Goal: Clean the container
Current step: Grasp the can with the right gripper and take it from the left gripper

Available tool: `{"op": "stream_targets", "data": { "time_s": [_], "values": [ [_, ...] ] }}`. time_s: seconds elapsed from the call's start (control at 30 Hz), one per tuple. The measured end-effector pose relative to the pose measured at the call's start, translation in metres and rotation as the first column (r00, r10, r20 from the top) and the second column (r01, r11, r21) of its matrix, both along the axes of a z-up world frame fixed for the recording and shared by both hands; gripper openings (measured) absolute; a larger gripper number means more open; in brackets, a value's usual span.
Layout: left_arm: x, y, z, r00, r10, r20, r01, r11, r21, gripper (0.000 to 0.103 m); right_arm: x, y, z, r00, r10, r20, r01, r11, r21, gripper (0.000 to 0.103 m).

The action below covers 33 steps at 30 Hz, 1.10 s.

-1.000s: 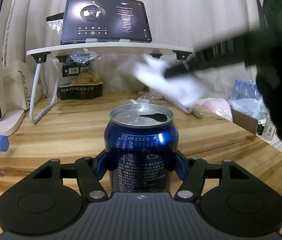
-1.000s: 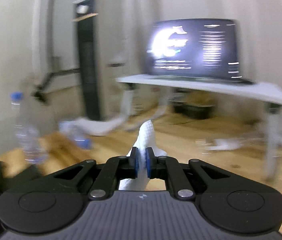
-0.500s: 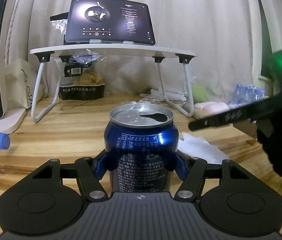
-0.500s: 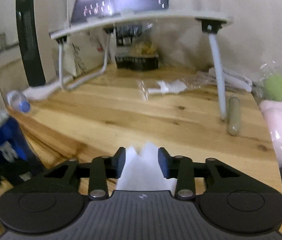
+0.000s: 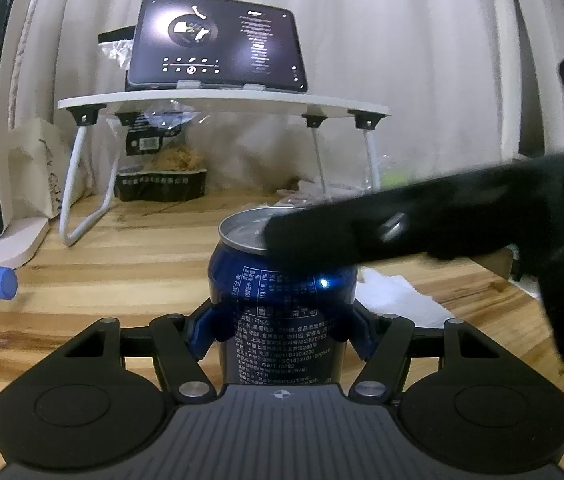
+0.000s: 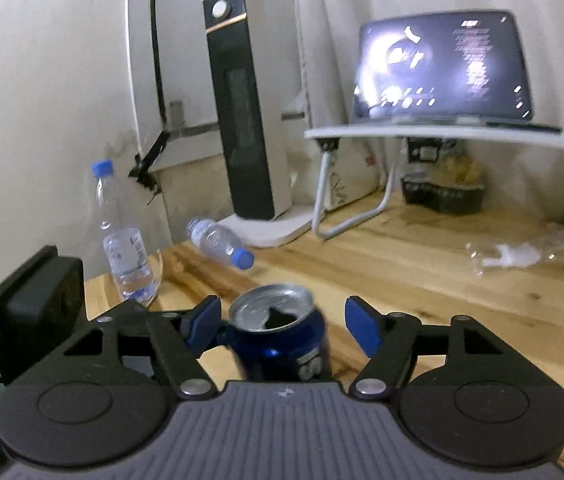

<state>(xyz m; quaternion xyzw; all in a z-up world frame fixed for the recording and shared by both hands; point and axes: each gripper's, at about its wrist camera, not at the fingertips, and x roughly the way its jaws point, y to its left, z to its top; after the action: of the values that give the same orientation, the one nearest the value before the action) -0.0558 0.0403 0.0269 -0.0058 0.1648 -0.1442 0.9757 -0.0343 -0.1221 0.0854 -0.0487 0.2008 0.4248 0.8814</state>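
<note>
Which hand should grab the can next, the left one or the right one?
Probably the right. The right gripper is open, its fingers either side of the blue can. The left gripper already grips the can's body, steadying it on the wooden table.

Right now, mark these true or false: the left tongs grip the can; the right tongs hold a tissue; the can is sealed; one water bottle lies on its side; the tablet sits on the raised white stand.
1. The left tongs grip the blue can. True: both blue pads press its sides.
2. The right tongs hold a tissue. False: they are open and hold nothing; the tissue lies on the table beside the can.
3. The can is sealed. False: its top opening gapes.
4. One water bottle lies on its side. True.
5. The tablet sits on the raised white stand. True.
</note>
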Motion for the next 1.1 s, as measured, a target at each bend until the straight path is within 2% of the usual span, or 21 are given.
{"op": "stream_targets", "data": {
  "time_s": [0.17,0.27,0.3,0.37,0.4,0.47,0.5,0.57,0.63,0.7,0.77,0.83,0.87,1.03,1.1],
  "values": [
    [-0.002,-0.001,0.001,1.0,-0.005,0.015,0.005,1.0,0.003,0.066,0.003,0.02,-0.011,1.0,0.014,-0.007,-0.014,0.999,-0.05,0.069],
    [-0.004,-0.002,0.001,1.0,0.003,0.024,-0.003,1.0,0.009,0.068,0.005,0.019,-0.012,0.999,0.01,-0.032,-0.011,0.999,-0.04,0.067],
    [-0.005,-0.003,0.001,1.0,0.005,0.031,-0.005,1.0,0.014,0.071,0.008,0.016,-0.012,0.998,0.003,-0.061,-0.004,1.0,-0.017,0.067],
    [-0.008,-0.004,0.002,0.999,0.003,0.05,-0.004,1.0,0.023,0.075,0.025,0.006,-0.012,0.979,-0.02,-0.202,0.039,0.995,0.091,0.067],
    [-0.01,-0.004,0.002,0.998,-0.001,0.063,-0.001,1.0,0.022,0.075,0.037,-0.003,-0.013,0.954,-0.016,-0.3,0.066,0.985,0.158,0.067],
    [-0.015,-0.003,0.003,0.996,-0.001,0.089,0.0,1.0,0.014,0.075,0.063,-0.022,-0.019,0.871,0.025,-0.491,0.132,0.951,0.281,0.067],
    [-0.016,-0.002,0.003,0.995,-0.002,0.096,0.001,1.0,0.01,0.075,0.071,-0.029,-0.023,0.834,0.047,-0.55,0.16,0.933,0.323,0.067],
    [-0.018,-0.002,0.004,0.994,-0.013,0.106,0.013,1.0,0.004,0.071,0.083,-0.043,-0.032,0.772,0.09,-0.629,0.211,0.898,0.387,0.067],
    [-0.021,-0.002,0.004,0.992,-0.03,0.12,0.029,1.0,0.004,0.07,0.089,-0.052,-0.038,0.739,0.112,-0.665,0.244,0.875,0.418,0.067],
    [-0.021,0.0,0.005,0.991,-0.046,0.124,0.047,0.999,-0.01,0.069,0.086,-0.054,-0.04,0.754,0.119,-0.645,0.236,0.869,0.436,0.068],
    [-0.021,0.006,0.005,0.991,-0.06,0.121,0.068,0.996,-0.057,0.069,0.083,-0.056,-0.041,0.778,0.125,-0.615,0.219,0.865,0.452,0.07],
    [-0.022,0.011,0.004,0.988,-0.092,0.126,0.104,0.99,-0.095,0.069,0.079,-0.057,-0.043,0.801,0.13,-0.584,0.202,0.86,0.468,0.083],
    [-0.023,0.012,0.004,0.985,-0.116,0.129,0.13,0.986,-0.107,0.069,0.077,-0.059,-0.045,0.808,0.145,-0.572,0.191,0.853,0.486,0.083],
    [-0.023,0.016,0.004,0.967,-0.224,0.121,0.242,0.956,-0.164,0.07,0.072,-0.068,-0.068,0.815,0.293,-0.501,0.121,0.758,0.64,0.083],
    [-0.021,0.018,0.003,0.969,-0.217,0.115,0.235,0.955,-0.182,0.071,0.073,-0.068,-0.069,0.803,0.285,-0.524,0.155,0.749,0.645,0.08]
  ]
}}
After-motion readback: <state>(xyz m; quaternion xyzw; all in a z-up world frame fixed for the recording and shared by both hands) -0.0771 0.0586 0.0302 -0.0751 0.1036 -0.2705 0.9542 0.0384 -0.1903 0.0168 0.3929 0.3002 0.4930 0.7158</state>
